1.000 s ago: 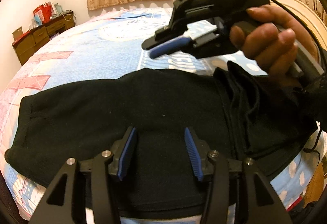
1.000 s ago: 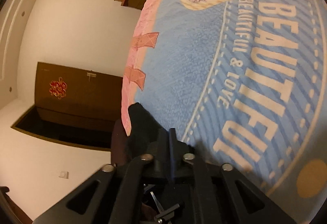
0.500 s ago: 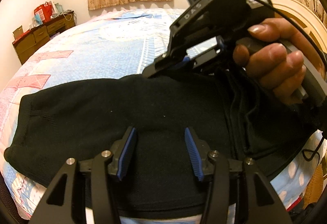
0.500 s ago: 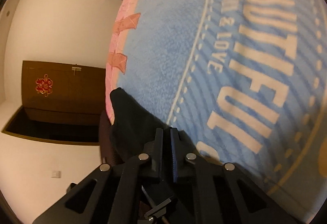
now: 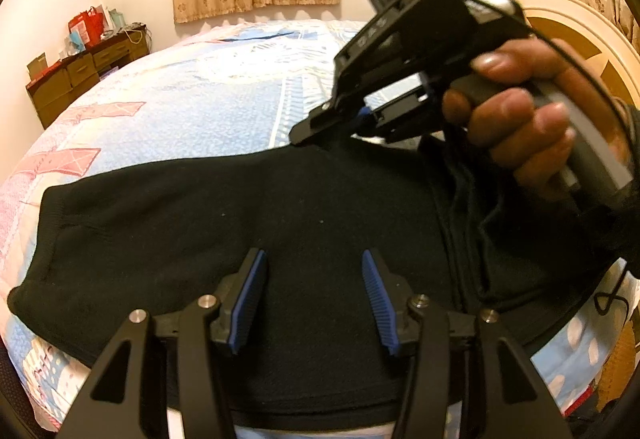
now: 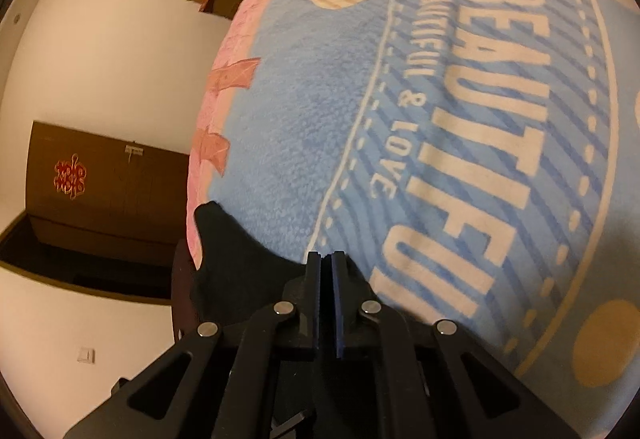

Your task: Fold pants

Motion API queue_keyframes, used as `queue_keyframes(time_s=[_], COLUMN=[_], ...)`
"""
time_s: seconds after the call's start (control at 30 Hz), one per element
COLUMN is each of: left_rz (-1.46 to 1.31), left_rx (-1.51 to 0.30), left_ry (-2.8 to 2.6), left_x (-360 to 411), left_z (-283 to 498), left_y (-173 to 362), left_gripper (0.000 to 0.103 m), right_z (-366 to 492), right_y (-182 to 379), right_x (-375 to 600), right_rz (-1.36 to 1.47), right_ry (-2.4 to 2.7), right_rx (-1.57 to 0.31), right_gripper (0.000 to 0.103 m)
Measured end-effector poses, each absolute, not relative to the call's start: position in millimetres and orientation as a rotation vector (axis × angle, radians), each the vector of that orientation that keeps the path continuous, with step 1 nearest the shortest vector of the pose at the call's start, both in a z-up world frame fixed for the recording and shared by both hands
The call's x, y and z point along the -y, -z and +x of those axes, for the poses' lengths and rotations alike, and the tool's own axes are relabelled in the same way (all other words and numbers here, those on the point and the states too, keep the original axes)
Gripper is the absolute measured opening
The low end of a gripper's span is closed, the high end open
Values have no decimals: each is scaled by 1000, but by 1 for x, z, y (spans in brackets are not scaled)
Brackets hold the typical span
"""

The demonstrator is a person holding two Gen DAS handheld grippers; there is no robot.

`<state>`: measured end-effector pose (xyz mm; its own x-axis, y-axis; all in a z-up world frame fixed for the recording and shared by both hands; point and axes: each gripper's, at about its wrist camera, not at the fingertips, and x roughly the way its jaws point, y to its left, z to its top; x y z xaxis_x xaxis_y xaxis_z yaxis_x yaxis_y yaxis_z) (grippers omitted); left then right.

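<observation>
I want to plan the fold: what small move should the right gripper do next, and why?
Probably lift the far edge of the black fleece pants and bring it toward the near edge. The right gripper is shut at that edge on the blue printed blanket, while the left gripper hovers open above the pants.

2 close, downward-angled wrist views, both over black pants (image 5: 280, 223) on bedspread (image 6: 400, 119).

Black pants (image 5: 248, 223) spread across the near edge of a blue patterned bed (image 5: 192, 107), left gripper (image 5: 310, 291) open above them, right gripper (image 5: 316, 131) closed at their far edge, hand (image 5: 520, 119) holding it
</observation>
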<state>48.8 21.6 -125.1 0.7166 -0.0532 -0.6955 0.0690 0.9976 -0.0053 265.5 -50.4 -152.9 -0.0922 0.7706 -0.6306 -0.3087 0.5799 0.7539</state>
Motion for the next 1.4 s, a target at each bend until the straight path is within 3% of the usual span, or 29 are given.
queue_keyframes(time_s=[0.23,0.3,0.37,0.57,0.8,0.83,0.87,1.0,1.17,1.4], left_rz=[-11,-26,-47,-95,-137,-143,-145,-152,-138,-120], left_rx=[-779,-786,-792,-797,-776,-777,-777,-756,-748,-746], left_ry=[46,39,34,16,-24,-22,-22,-35,-43,-56], left_x=[-19,-20,-22,-30,-44,-46,-48,-53,-57,-67], left_z=[46,46,44,42,35,35,34,30,33,35], left_y=[122,119,118,112,107,106,105,100,99,93], left_gripper=[54,54,54,54,54,54,54,54,54,54], right_z=[230,205,174,109,91,91,91,81,63,67], right_y=[102,86,74,83,106,111,117,112,114,116], right_x=[111,134,153,150,125,122,118,117,100,109], right_rz=[378,315,264,121,-22,-33,-56,-82,-204,-157], right_ry=[-856,-807,-766,-734,-602,-582,-570,-576,-629,-668], right_rx=[-1181,-1097,-1013,-904,-934,-929,-930,-899,-897,-897], right_gripper=[12,33,46,46,46,41,20,7,7,11])
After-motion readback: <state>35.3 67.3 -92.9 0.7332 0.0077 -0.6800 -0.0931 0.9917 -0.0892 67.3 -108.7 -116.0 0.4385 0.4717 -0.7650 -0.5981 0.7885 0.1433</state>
